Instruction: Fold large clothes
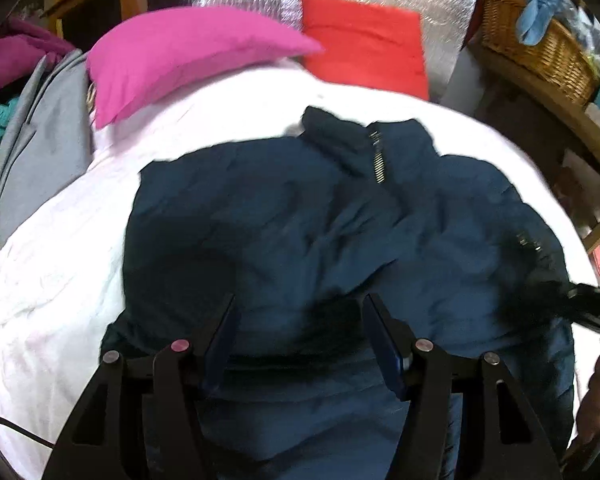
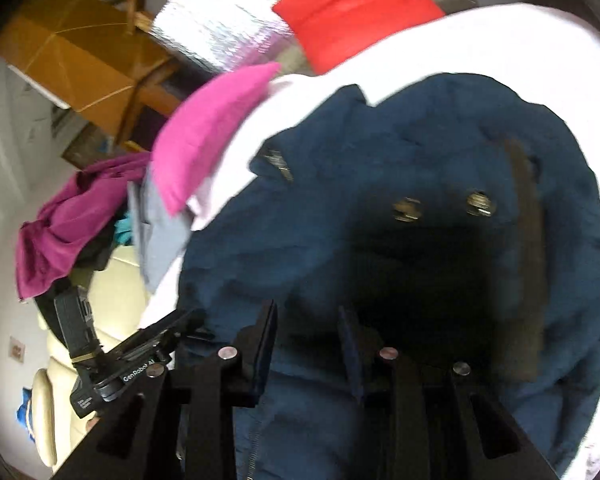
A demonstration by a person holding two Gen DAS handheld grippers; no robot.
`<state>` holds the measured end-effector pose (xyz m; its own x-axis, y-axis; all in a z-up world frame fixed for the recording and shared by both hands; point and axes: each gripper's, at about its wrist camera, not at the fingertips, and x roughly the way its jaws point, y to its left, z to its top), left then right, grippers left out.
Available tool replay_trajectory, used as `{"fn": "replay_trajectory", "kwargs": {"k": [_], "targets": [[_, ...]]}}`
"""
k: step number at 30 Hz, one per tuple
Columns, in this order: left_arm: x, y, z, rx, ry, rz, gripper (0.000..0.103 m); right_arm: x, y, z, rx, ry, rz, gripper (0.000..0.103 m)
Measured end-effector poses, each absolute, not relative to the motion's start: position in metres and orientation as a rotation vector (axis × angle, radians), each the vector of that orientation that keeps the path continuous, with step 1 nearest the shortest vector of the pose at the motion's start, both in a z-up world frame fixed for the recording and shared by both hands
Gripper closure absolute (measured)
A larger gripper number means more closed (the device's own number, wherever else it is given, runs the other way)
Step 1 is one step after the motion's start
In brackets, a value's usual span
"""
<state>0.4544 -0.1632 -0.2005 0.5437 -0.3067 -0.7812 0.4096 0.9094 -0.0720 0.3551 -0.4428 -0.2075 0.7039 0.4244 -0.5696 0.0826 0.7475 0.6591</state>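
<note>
Black left claw [image 1: 298, 312] gaping, puffy navy jacket [image 1: 300, 216], rumpled white sheet [image 1: 60, 280]

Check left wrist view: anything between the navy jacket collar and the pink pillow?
Only bare white bedsheet separates the navy jacket collar from the pink pillow. It shows in both wrist views, more plainly in the left one.
</note>
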Motion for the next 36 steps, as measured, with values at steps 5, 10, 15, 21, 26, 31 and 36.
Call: {"fn": "replay_trajectory", "kwargs": {"k": [5, 10, 15, 21, 26, 31, 36], "targets": [[0.460, -0.184, -0.217, 0.177, 0.932, -0.419, 0.039, 0.370, -0.427, -0.225, 0.743, 0.841, 0.220, 0.067], [0.462, -0.192, -0.226, 0.240, 0.959, -0.408, 0.039, 0.373, -0.429, -0.237, 0.763, 0.892, 0.212, 0.070], [0.460, -0.173, -0.214, 0.166, 0.958, -0.421, 0.039, 0.357, -0.447, -0.222, 0.786, 0.848, 0.212, 0.070], [0.465, -0.148, -0.217, 0.237, 0.940, -0.288, 0.039, 0.335, -0.478, -0.222, 0.777, 0.840, 0.109, 0.068], [0.471, -0.142, -0.227, 0.215, 0.993, -0.278, 0.038, 0.335, -0.482, -0.236, 0.810, 0.868, 0.119, 0.070], [0.452, -0.129, -0.210, 0.188, 0.953, -0.308, 0.038, 0.314, -0.484, -0.212, 0.783, 0.804, 0.132, 0.046], [0.433, -0.113, -0.207, 0.230, 0.945, -0.296, 0.038, 0.288, -0.500, -0.208, 0.800, 0.780, 0.103, 0.044]]}}
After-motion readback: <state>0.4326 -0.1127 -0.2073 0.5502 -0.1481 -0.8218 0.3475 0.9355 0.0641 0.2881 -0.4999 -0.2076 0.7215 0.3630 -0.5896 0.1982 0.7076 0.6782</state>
